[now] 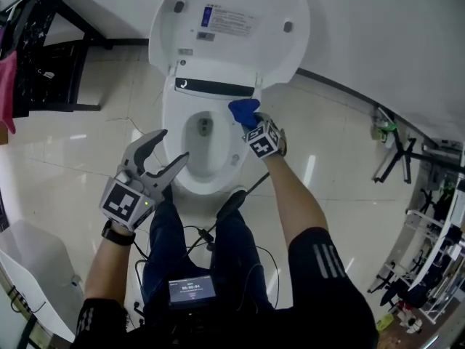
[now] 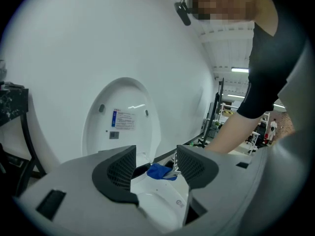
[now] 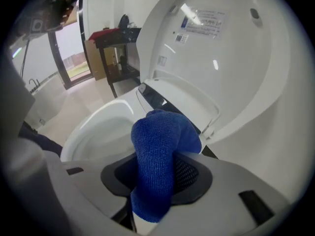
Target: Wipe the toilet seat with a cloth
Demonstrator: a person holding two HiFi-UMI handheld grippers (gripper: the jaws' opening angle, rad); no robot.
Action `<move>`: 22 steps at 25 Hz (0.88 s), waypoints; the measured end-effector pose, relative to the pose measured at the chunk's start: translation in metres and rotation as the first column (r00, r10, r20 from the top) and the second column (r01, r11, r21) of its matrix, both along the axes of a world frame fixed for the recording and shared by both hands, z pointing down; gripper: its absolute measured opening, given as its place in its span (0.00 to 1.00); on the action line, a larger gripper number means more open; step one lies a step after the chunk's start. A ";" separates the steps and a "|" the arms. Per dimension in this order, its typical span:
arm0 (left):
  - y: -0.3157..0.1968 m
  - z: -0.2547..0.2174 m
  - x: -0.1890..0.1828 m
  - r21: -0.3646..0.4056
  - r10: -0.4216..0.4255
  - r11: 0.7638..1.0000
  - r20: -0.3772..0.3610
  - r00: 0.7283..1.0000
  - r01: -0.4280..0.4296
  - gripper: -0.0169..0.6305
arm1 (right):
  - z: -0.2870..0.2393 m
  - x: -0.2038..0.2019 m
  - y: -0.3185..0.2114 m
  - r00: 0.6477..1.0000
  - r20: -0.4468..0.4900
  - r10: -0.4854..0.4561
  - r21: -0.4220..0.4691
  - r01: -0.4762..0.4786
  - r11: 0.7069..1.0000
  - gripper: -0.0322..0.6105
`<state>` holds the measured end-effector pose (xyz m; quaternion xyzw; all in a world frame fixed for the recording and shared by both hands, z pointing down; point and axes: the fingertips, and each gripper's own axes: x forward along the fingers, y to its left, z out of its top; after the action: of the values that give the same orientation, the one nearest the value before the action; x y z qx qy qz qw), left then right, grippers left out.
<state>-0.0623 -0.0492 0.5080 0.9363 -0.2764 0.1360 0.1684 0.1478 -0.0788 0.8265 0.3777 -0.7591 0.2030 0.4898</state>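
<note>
A white toilet with its seat (image 1: pixel 175 133) down and lid (image 1: pixel 231 27) raised stands ahead of me. My right gripper (image 1: pixel 251 124) is shut on a blue cloth (image 1: pixel 244 110), which rests at the seat's back right part near the hinge. In the right gripper view the cloth (image 3: pixel 160 156) bulges out between the jaws, over the seat (image 3: pixel 96 119). My left gripper (image 1: pixel 166 150) hangs open by the seat's front left rim, nothing between its fingers. The left gripper view shows the cloth (image 2: pixel 160 171) beyond its open jaws.
A black metal rack (image 1: pixel 40 57) stands at the back left with a pink cloth (image 1: pixel 6 89) on it. A white bin (image 1: pixel 33 267) is at my left. Frames and equipment (image 1: pixel 425 246) crowd the right. Cables (image 1: pixel 200 238) trail on the tiled floor.
</note>
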 end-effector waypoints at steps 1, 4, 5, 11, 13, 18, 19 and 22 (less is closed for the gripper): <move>-0.002 0.007 0.000 -0.005 -0.004 1.000 0.000 1.000 0.004 0.43 | 0.012 0.005 -0.005 0.999 -0.042 -0.025 0.003 0.025 1.000 0.32; -0.006 0.024 -0.003 -0.016 -0.010 1.000 0.000 1.000 0.010 0.43 | 0.044 0.019 -0.011 0.987 -0.143 -0.076 -0.014 0.075 0.997 0.32; -0.007 0.029 -0.004 -0.021 -0.011 1.000 0.003 1.000 0.011 0.43 | 0.055 0.022 -0.009 0.986 -0.151 -0.071 -0.032 0.067 0.997 0.32; -0.014 0.051 -0.007 -0.049 -0.013 0.999 0.013 1.000 0.013 0.43 | 0.087 0.028 0.004 0.992 -0.118 0.035 -0.067 -0.043 0.997 0.32; -0.013 0.055 -0.005 -0.056 -0.007 0.998 0.007 1.000 0.008 0.43 | 0.089 0.023 0.014 0.993 -0.114 0.042 -0.077 -0.051 0.996 0.32; -0.010 0.053 -0.003 -0.070 -0.003 0.998 -0.012 1.000 0.002 0.43 | 0.099 0.008 0.042 0.990 -0.107 0.094 -0.154 -0.110 0.982 0.32; -0.009 0.052 -0.004 -0.075 -0.004 0.997 -0.013 1.000 0.003 0.43 | 0.101 0.002 0.045 0.990 -0.109 0.091 -0.165 -0.108 0.980 0.32; -0.005 0.054 -0.013 -0.089 -0.003 0.996 -0.006 1.000 0.002 0.43 | 0.108 -0.020 0.049 0.991 -0.129 0.032 -0.189 -0.056 0.980 0.32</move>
<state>-0.0755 -0.0546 0.5616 0.9281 -0.2706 0.1450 0.2108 0.1274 -0.0301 0.9340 0.3575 -0.6952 0.2618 0.5660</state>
